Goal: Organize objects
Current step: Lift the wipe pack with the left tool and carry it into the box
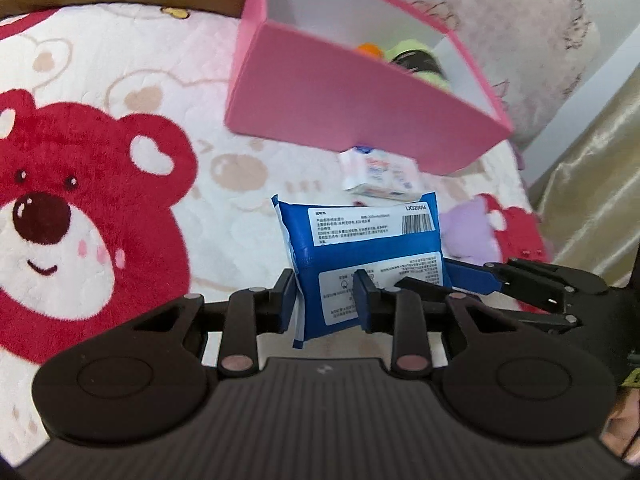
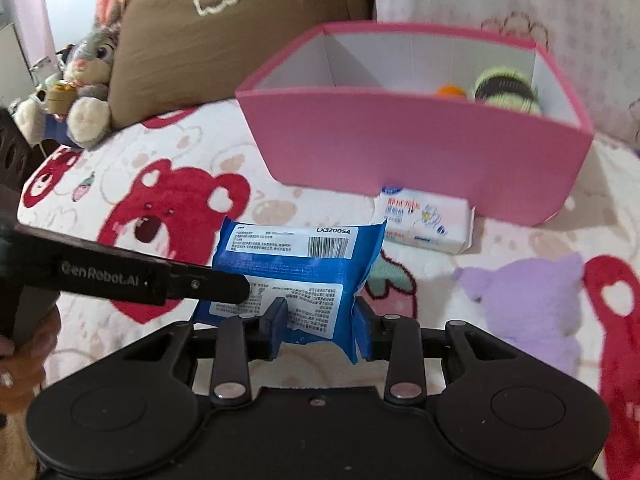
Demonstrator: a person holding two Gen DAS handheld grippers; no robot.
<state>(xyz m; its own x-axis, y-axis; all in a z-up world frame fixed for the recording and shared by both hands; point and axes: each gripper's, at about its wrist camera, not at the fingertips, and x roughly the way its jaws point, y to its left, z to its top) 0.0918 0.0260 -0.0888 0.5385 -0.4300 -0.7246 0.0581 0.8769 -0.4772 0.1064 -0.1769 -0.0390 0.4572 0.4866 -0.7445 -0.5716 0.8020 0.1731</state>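
Observation:
A blue wet-wipes pack [image 1: 360, 248] with white labels is held above the bed by both grippers. My left gripper [image 1: 326, 300] is shut on its left end. My right gripper [image 2: 320, 330] is shut on the pack [image 2: 296, 268] at its right end. The right gripper's fingers [image 1: 520, 280] show at the right of the left wrist view; the left gripper's finger [image 2: 200, 286] enters from the left of the right wrist view. A pink storage box [image 1: 340, 100] [image 2: 400, 148] stands beyond, open-topped, holding an orange item [image 2: 450, 91] and a green-and-black striped item [image 2: 506, 90].
A white tissue pack [image 2: 424, 220] [image 1: 380, 174] lies in front of the box. A purple plush [image 2: 532, 304] lies at the right on the bear-print blanket [image 1: 80, 200]. A brown pillow [image 2: 224, 32] and a grey rabbit plush [image 2: 90, 76] sit at the back left.

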